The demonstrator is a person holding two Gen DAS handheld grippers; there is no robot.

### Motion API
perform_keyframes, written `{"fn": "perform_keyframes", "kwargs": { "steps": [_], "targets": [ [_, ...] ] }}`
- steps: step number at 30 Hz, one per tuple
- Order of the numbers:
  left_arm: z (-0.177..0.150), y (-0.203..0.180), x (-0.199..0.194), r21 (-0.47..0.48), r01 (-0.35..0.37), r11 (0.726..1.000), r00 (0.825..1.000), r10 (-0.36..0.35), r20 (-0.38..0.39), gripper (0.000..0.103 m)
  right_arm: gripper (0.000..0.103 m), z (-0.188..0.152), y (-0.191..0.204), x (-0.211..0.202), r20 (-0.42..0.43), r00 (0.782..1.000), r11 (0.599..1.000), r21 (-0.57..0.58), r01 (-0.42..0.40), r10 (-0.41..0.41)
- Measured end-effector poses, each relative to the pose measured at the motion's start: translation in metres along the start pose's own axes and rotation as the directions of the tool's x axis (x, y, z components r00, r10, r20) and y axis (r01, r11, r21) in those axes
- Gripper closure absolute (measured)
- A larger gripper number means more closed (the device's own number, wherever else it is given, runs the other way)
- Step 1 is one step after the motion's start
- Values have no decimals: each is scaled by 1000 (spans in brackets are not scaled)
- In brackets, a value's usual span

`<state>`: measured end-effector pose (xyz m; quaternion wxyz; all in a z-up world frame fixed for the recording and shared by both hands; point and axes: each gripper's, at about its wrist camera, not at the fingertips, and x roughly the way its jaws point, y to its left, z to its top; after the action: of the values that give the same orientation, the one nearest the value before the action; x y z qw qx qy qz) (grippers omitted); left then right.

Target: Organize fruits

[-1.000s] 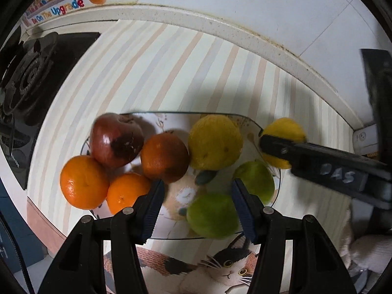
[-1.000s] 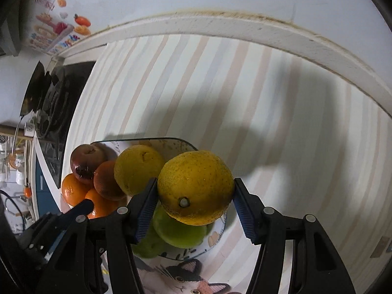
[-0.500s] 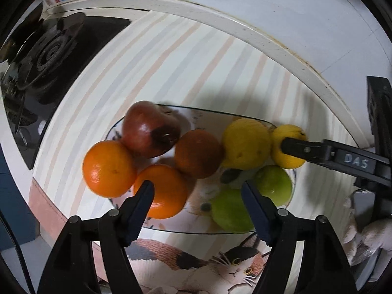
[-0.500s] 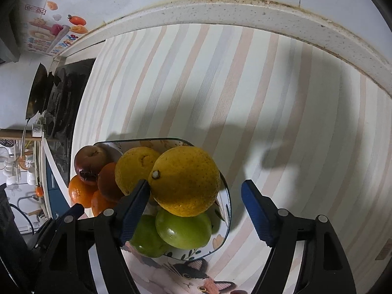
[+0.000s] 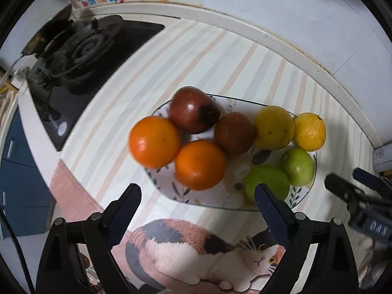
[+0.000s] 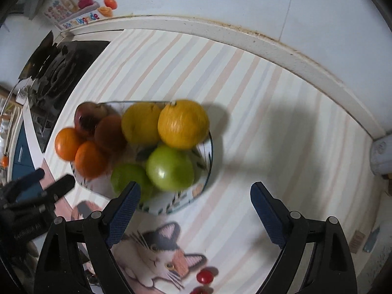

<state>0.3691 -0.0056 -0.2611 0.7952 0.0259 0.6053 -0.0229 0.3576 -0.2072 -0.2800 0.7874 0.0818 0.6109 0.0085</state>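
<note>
**Fruit sorted on the plate, both grippers empty above it**

Nearest each lens, the left gripper point(image 5: 197, 202) and the right gripper point(image 6: 194, 202) hang with jaws wide apart and nothing between the ribbed blue pads. Beneath them lies a smooth mat printed with a calico cat point(image 5: 208, 252), and on it the shallow glass plate point(image 5: 215, 203) with painted leaf marks on its rim.

On the plate the fruit lies in colour groups: two glossy green apples point(image 5: 281, 176) closest, two bright, finely dimpled oranges point(image 5: 176, 154) on the left side, then a dull brown-orange fruit point(image 5: 234, 132) and a shiny dark red apple point(image 5: 193, 112), with two pebbly yellow citrus point(image 5: 291, 128) at the far right. The outer yellow one sits right at the rim, touching its neighbour.

By my reading the placing step is over and the sorting is close to done. The next move, if any, calls for nudging that rim fruit inward gently, since round fruit on glass rolls easily.

Farther off run the pastel stripes of the counter cover point(image 5: 171, 56), then the black gas hob point(image 5: 80, 56) and the white wall
</note>
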Motion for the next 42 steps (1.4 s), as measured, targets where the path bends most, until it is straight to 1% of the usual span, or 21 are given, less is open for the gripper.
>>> {"fn": "perform_keyframes", "kwargs": {
  "steps": [5, 7, 9, 14, 22, 27, 32, 36, 40, 42],
  "targets": [
    [-20, 4, -26, -4, -34, 999, 997, 34, 67, 8, 10, -24, 5, -28, 46, 999, 1000, -18, 23, -22],
    [-28, 3, -38, -5, -41, 999, 995, 42, 92, 8, 10, -31, 6, -42, 66, 998, 1000, -22, 20, -18],
    [-35, 4, -49, -5, -40, 999, 993, 41, 111, 8, 10, -40, 6, -57, 90, 996, 999, -29, 24, -21],
    [-52, 1, -83, -7, -30, 1000, 985, 31, 171, 8, 10, -58, 7, -95, 130, 992, 999, -47, 3, 3],
    [-80, -10, -144, 18, -19, 1000, 969, 14, 246, 8, 10, -91, 13, -174, 238, 971, 996, -91, -2, 24],
    [-100, -14, -179, 28, 9, 1000, 959, -17, 284, 8, 10, -112, 12, -219, 288, 956, 995, -93, -23, 49],
    [-115, -16, -213, 21, 29, 999, 946, -34, 322, 8, 10, -130, 13, -249, 312, 947, 994, -97, -54, 82],
    [-125, -18, -235, 27, 40, 999, 935, -47, 350, 8, 10, -143, 13, -271, 334, 938, 992, -108, -61, 94],
    [-135, -21, -248, 32, 59, 998, 932, -67, 356, 8, 10, -152, 12, -286, 354, 930, 992, -112, -64, 100],
    [-139, -22, -254, 35, 57, 998, 927, -66, 369, 8, 10, -157, 11, -294, 370, 924, 992, -113, -58, 96]
  ]
}}
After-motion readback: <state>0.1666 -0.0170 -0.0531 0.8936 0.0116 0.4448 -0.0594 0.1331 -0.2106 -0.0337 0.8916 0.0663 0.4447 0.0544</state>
